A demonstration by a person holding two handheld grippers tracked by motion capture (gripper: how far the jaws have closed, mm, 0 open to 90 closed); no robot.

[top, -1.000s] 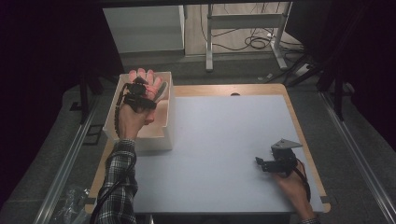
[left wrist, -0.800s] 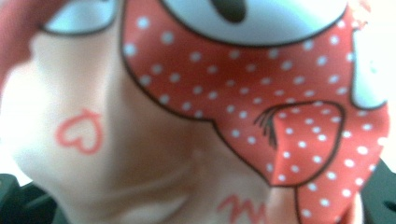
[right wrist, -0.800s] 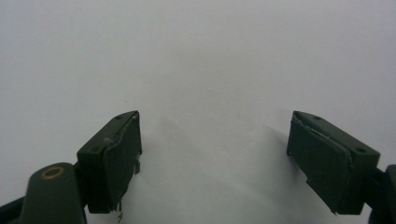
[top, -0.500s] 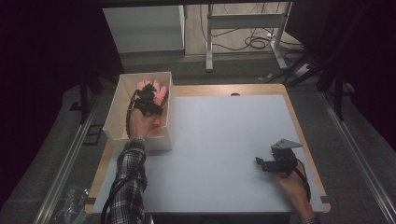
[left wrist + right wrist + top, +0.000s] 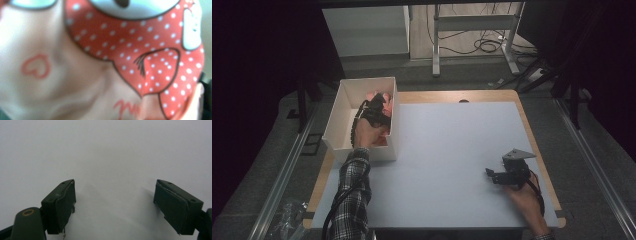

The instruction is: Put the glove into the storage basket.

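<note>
A soft pink thing with a red white-dotted bow lies inside the white box at the table's left. My left gripper is down in the box right on it. Its jaws have just been opening, and I cannot make out the pads. In the left gripper view the pink thing is blurred and very close, with a small red heart and red writing on it. My right gripper rests open near the table's front right, and the right gripper view has nothing between its fingertips.
The pale grey table top has a wooden border. A grey stand and cables are on the floor behind the table. Metal rails run along both sides of the table.
My left hand has sunk from above the box down into it with the pink thing. The right hand has kept still.
</note>
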